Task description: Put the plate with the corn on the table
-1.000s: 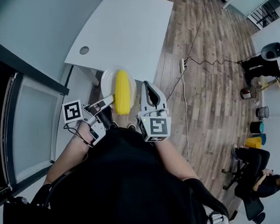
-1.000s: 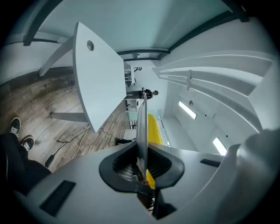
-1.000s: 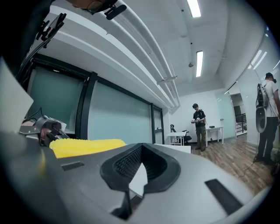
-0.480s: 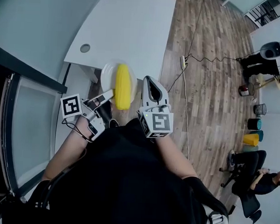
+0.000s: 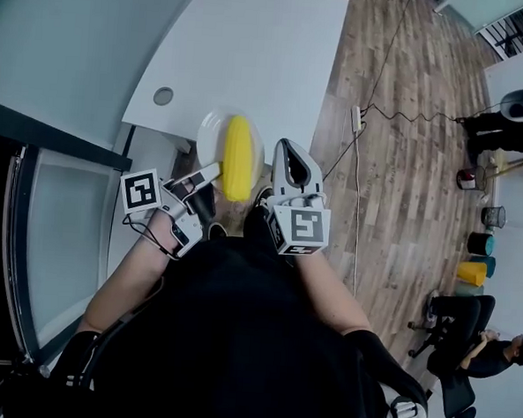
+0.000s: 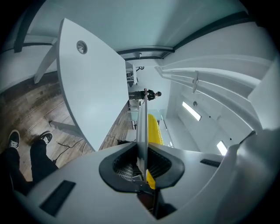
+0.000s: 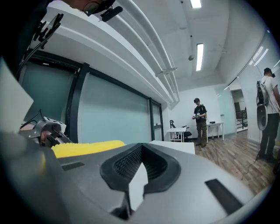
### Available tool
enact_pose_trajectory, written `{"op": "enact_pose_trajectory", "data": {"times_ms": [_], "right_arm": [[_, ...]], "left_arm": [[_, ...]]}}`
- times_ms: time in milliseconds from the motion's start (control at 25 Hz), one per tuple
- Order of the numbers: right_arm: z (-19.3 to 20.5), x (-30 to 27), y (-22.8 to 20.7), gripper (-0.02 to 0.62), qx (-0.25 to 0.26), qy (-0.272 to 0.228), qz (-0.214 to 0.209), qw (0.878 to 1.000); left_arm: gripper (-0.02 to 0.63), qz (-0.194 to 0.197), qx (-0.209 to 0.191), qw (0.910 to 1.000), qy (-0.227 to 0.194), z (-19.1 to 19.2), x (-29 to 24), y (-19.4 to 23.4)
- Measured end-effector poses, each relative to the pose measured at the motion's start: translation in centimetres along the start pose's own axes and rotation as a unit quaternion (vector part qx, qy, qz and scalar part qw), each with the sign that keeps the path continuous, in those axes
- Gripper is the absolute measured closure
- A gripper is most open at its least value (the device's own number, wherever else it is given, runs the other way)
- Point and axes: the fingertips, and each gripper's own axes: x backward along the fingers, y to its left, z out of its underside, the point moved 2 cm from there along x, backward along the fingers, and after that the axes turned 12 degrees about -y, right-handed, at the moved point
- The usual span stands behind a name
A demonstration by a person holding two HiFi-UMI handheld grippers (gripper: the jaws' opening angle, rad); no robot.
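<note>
A white plate (image 5: 210, 132) carries a yellow corn cob (image 5: 237, 156) and hangs in the air over the near edge of the white table (image 5: 253, 53). My left gripper (image 5: 213, 170) is shut on the plate's near-left rim. In the left gripper view the plate (image 6: 141, 124) runs edge-on out of the jaws, with the corn (image 6: 154, 129) on its right. My right gripper (image 5: 287, 146) is just right of the plate, shut and holding nothing. From the right gripper (image 7: 141, 151) the corn (image 7: 87, 148) shows at the left.
The table has a round cable hole (image 5: 163, 96) near its left corner. A power strip (image 5: 356, 119) and cable lie on the wood floor to the right. A glass partition (image 5: 57, 235) runs along the left. A person sits at the lower right (image 5: 491, 350).
Both grippers and the plate have moved forward. The plate now reaches further over the table's near edge. The grip on the plate is unchanged.
</note>
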Motion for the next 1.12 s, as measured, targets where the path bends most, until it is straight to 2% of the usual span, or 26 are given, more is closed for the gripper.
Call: {"op": "enact_pose_trajectory", "data": {"times_ms": [120,320,480,640,800,1120], "right_arm": [[-1.7,-2.6,-1.9,0.594,-0.006,-0.004,-0.011,1.0],[-1.6,-6.5,-5.8,0.594,-0.01,-0.006,-0.031,0.999],[-1.2,-11.9,-9.1,0.594,-0.016,-0.002,-0.041,0.999],[-1.8,-12.4,-10.1,0.594,-0.022,0.003,-0.057,0.998],[0.3,-16.0,-10.9,0.594,-0.028,0.023,-0.055,0.998],[0.1,-17.0,-11.5,0.594,-0.022,0.034,-0.038,0.998]], "left_arm": [[0.566,-0.003,-0.007,1.0,-0.002,-1.0,-2.9,-2.1],[0.566,0.006,-0.009,0.9998,-0.018,-2.5,-8.3,-3.1],[0.566,0.005,-0.001,0.9994,-0.036,-6.2,-13.1,-3.8],[0.566,0.007,0.008,0.9984,-0.056,-5.9,-13.6,-5.0],[0.566,-0.005,0.025,0.9981,-0.056,-8.6,-15.4,-3.5],[0.566,-0.016,0.006,0.9988,-0.046,-9.8,-15.8,-2.9]]}}
